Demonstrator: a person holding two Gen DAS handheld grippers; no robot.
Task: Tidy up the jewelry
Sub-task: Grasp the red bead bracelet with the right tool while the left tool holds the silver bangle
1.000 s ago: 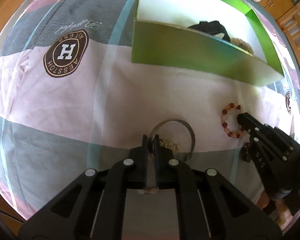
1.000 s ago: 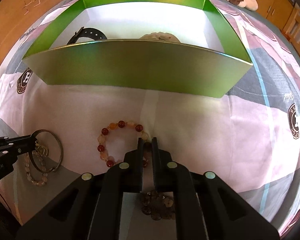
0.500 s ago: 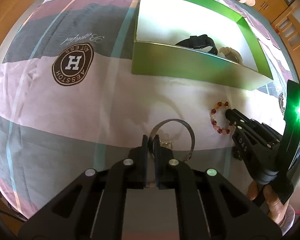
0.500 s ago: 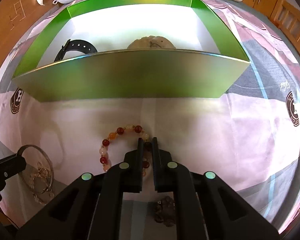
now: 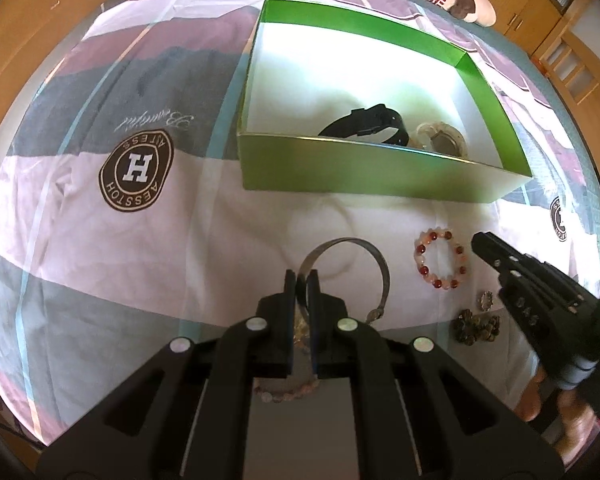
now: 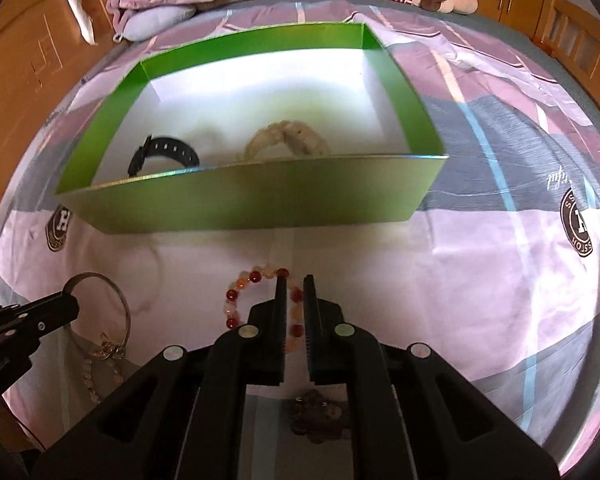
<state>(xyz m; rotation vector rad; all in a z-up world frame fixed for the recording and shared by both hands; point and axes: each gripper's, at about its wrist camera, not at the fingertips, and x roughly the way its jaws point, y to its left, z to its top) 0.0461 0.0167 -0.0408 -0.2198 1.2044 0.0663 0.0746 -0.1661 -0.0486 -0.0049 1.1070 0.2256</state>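
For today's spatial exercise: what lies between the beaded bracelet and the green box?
Only bare bedsheet lies between the bracelet and the box, as the right wrist view shows.

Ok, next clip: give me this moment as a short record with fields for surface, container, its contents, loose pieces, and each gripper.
surface: bedsheet with round H logos
container: green box, open top, white inside
in box: black watch strap; pale beaded bracelet
loose on sheet: red and orange bead bracelet; dark bead cluster; small pale bead string
left gripper: shut on metal bangle
right gripper: jaws slightly apart, over the red and orange bead bracelet, apparently not gripping it
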